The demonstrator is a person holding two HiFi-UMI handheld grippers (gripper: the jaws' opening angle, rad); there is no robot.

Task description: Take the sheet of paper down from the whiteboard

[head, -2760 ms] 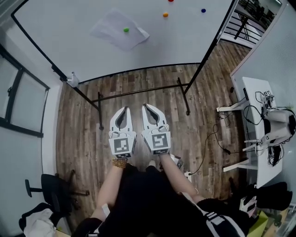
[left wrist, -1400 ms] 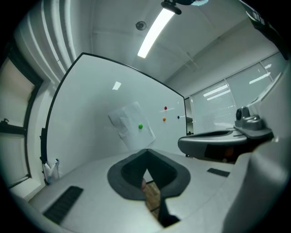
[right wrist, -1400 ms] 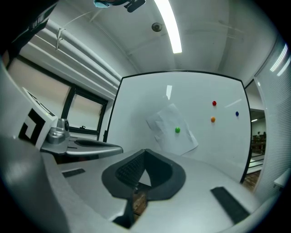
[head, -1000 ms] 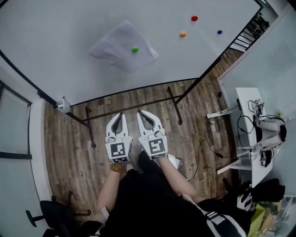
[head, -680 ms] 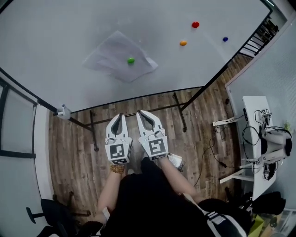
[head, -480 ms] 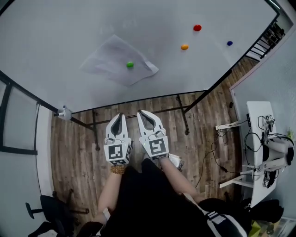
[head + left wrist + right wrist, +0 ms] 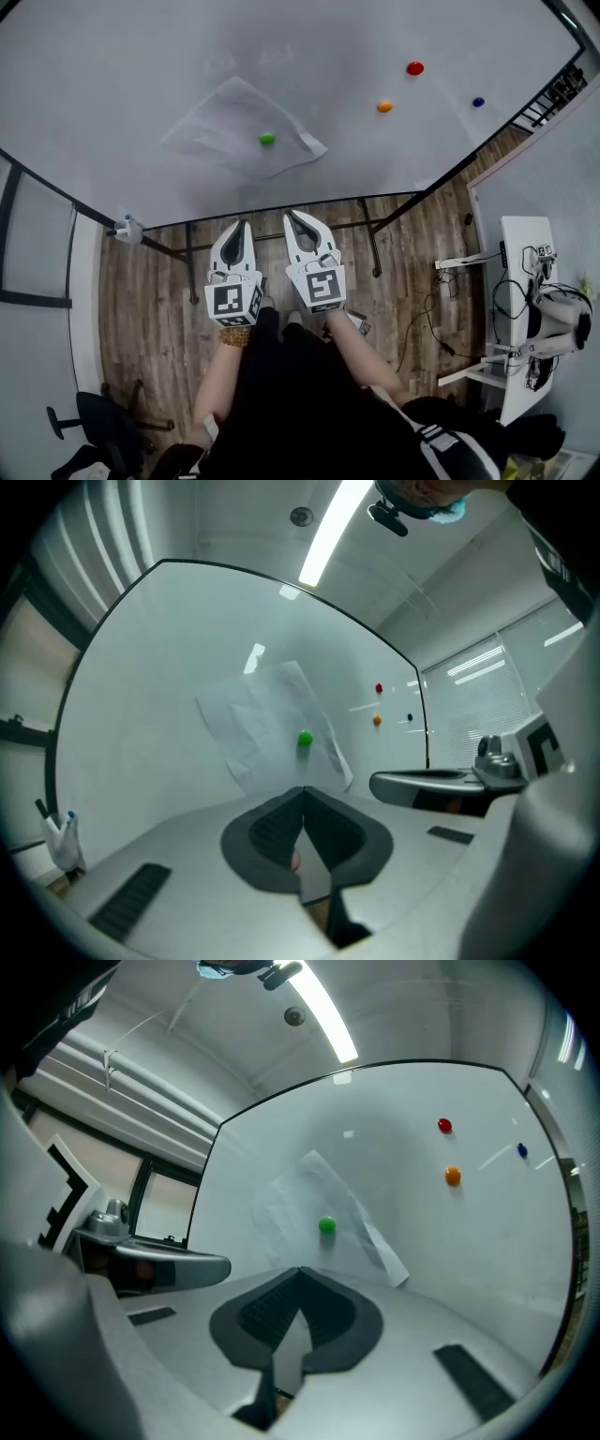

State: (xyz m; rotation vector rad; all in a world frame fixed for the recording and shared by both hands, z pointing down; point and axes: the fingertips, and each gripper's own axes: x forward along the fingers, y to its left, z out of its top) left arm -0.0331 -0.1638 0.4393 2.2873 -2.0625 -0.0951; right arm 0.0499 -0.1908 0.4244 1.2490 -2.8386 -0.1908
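A crumpled white sheet of paper (image 7: 239, 127) hangs on the whiteboard (image 7: 122, 66), pinned by a green magnet (image 7: 267, 139). Its lower right corner curls off the board. Both grippers point level at the board, side by side and short of it. My left gripper (image 7: 236, 225) is shut and empty. My right gripper (image 7: 292, 217) is shut and empty too. In the left gripper view the paper (image 7: 272, 724) and green magnet (image 7: 305, 740) lie just above the closed tips (image 7: 303, 789). The right gripper view shows the paper (image 7: 328, 1213) above its tips (image 7: 300, 1270).
Red (image 7: 414, 68), orange (image 7: 384, 106) and blue (image 7: 478, 101) magnets sit on the board to the right of the paper. The board's black stand legs (image 7: 370, 239) rest on the wood floor. A white desk (image 7: 525, 281) with cables stands at the right. An office chair (image 7: 89, 427) is behind left.
The board and paper have come closer and lower in the head view. Both grippers have advanced together toward the board, still shut.
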